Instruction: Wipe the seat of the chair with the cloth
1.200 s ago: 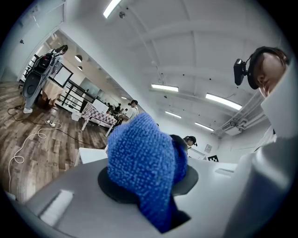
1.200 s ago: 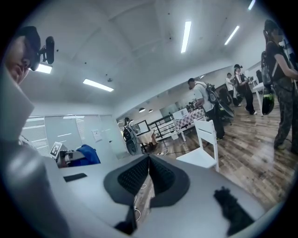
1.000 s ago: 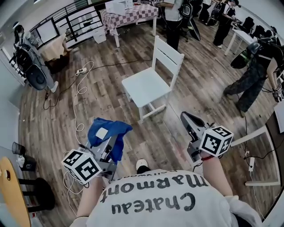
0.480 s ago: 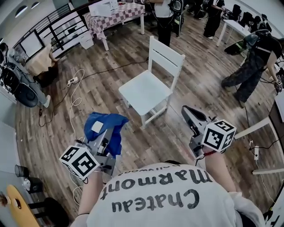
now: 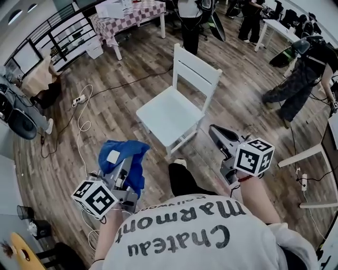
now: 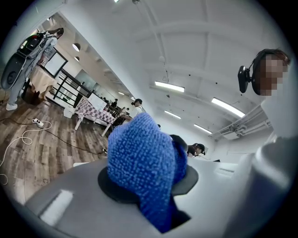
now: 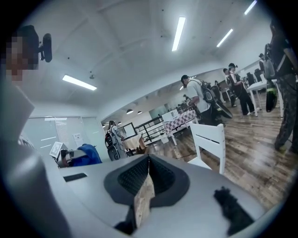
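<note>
A white wooden chair stands on the plank floor ahead of me, its seat bare and its slatted back on the far side. My left gripper is at lower left, shut on a blue cloth that bunches over the jaws; the cloth fills the left gripper view. My right gripper is held at lower right, shut with nothing in it, short of the chair's near right corner. In the right gripper view the chair shows beyond the closed jaws.
A checkered table stands at the back. Cables trail over the floor at left. People stand at the right and back. A white table frame sits at far right. My knee is between the grippers.
The view has closed in on the chair, which now sits lower and nearer. Both grippers keep their hold and stance. My knee has come forward into view.
</note>
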